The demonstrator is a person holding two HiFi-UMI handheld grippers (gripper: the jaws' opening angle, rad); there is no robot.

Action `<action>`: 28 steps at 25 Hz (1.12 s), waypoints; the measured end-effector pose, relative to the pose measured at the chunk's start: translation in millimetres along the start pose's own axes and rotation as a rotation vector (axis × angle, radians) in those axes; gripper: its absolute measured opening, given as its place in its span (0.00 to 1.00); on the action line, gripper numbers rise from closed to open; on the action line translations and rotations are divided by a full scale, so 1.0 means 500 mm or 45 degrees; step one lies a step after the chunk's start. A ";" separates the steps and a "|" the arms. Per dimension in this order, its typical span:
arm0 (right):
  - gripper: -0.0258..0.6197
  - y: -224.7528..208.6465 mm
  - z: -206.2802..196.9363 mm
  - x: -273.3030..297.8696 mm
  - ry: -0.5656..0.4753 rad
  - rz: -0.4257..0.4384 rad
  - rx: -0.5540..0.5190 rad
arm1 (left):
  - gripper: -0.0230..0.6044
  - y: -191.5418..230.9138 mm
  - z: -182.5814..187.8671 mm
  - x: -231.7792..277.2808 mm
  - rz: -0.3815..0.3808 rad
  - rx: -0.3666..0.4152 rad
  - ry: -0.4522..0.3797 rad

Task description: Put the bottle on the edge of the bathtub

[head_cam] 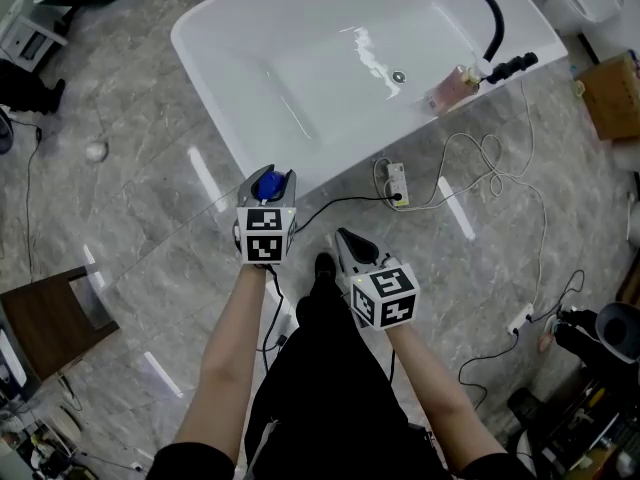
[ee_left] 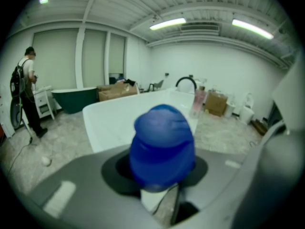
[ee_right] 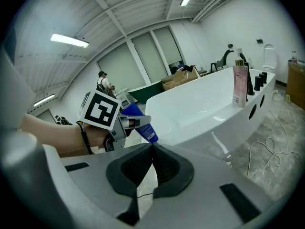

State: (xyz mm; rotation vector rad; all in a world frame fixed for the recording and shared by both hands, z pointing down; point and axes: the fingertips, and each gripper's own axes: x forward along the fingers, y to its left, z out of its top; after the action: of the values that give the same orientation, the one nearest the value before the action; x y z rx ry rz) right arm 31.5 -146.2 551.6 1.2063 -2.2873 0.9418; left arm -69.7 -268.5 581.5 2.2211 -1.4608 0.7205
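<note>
My left gripper (head_cam: 268, 178) is shut on a blue bottle (head_cam: 266, 186), which fills the middle of the left gripper view as a rounded blue shape (ee_left: 163, 147). It hangs just in front of the near rim of the white bathtub (head_cam: 215, 88). The right gripper (head_cam: 346, 236) sits lower and to the right, over the floor, with its jaws shut and nothing between them (ee_right: 152, 146). From the right gripper view I see the left gripper's marker cube (ee_right: 101, 109) and the blue bottle (ee_right: 142, 127) sticking out toward the bathtub (ee_right: 205, 104).
A pink bottle (head_cam: 452, 90) and a black faucet (head_cam: 482, 8) stand on the tub's far right edge. A power strip (head_cam: 398, 183) with loose cables lies on the floor by the tub. A brown stool (head_cam: 50, 318) is at left, a cardboard box (head_cam: 612, 93) at right. A person (ee_left: 26, 97) stands far off.
</note>
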 end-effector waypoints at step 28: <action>0.04 -0.016 -0.005 0.002 0.011 -0.029 0.011 | 0.30 -0.003 -0.009 0.040 -0.026 0.042 0.017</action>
State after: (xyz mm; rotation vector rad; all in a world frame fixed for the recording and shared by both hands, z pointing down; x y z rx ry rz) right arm 37.7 -148.2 557.2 1.2272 -2.2606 0.9475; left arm -62.6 -280.0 597.1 2.2484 -1.4283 0.7567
